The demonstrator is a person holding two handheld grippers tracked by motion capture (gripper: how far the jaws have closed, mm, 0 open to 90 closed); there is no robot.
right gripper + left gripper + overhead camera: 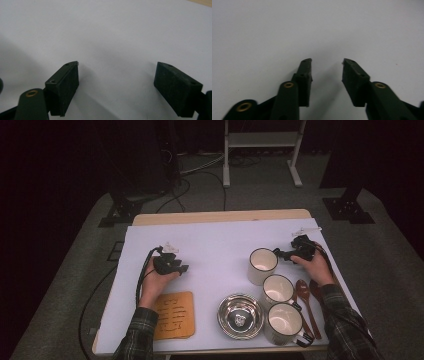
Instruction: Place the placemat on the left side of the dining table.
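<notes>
Dark room with grey floor, white-topped counter (220, 240), three mugs (262, 265) in a row at right, two spoons (302, 292) beside them, one steel bowl (240, 316), one wooden trivet (174, 315), left tongs (181, 268) part open on bare counter, right tongs (276, 253) wide open, empty, just beside the far mug.
</notes>
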